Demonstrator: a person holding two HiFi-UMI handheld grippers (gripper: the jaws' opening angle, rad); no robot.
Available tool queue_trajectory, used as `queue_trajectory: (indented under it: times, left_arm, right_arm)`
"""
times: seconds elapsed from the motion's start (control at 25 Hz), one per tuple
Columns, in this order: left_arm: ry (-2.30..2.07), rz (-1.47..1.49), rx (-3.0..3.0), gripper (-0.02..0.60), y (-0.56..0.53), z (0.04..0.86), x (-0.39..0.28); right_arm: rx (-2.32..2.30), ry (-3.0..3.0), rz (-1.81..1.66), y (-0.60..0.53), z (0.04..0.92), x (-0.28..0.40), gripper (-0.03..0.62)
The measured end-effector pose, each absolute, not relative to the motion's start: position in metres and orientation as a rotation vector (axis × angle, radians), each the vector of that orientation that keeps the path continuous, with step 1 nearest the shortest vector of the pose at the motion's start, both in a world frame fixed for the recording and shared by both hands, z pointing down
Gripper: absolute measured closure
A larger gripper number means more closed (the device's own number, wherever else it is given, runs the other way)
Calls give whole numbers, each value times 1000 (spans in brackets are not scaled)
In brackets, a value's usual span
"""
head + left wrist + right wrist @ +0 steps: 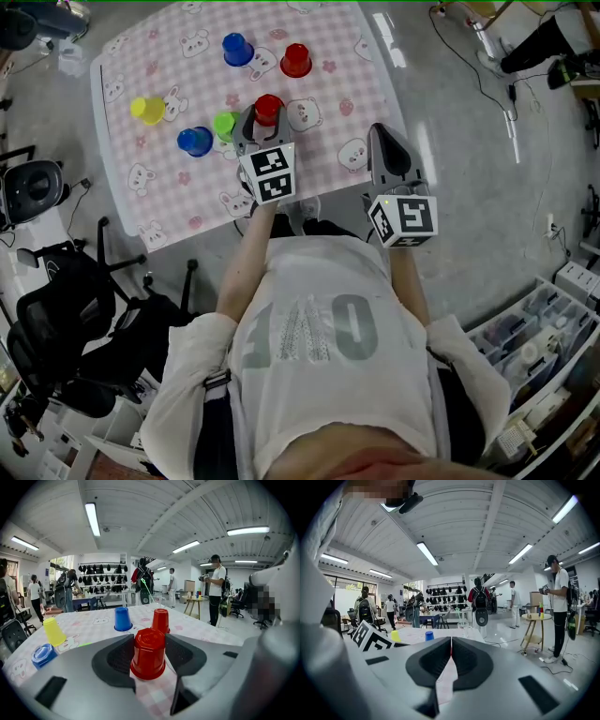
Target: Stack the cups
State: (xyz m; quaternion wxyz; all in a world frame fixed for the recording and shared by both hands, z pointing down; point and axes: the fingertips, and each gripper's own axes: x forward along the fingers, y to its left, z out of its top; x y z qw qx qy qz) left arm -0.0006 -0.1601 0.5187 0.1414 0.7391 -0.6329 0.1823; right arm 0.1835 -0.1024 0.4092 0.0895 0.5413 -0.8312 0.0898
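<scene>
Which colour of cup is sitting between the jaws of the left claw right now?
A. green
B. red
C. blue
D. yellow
B: in the left gripper view an upside-down red cup stands between the open jaws of the left claw.

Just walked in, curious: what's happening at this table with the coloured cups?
A person holds tongs in each hand. The left tongs stand open around an upside-down red cup on the pink checked table, not yet clamped on it. The right tongs are shut on nothing near the table's edge. Another red cup, two blue cups, a green cup and a yellow cup sit around it; nothing is stacked yet.
</scene>
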Motion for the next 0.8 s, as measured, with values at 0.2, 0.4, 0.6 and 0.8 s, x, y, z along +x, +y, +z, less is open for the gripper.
queue_trajectory:
  times: [0.2, 0.4, 0.6, 0.8]
  left_arm:
    - [-1821, 501, 2111, 359, -160, 524, -5]
    - [-1822, 505, 2101, 359, -161, 526, -7]
    - [-1832, 521, 2092, 359, -158, 525, -10]
    - [-1827, 519, 2083, 359, -156, 524, -12]
  right_arm:
    - [1603, -2474, 272, -105, 413, 183, 565]
    - [1601, -2485, 267, -108, 413, 180, 565]
    - [1597, -2487, 266, -108, 413, 178, 565]
    - [1604, -2484, 281, -108, 413, 176, 565]
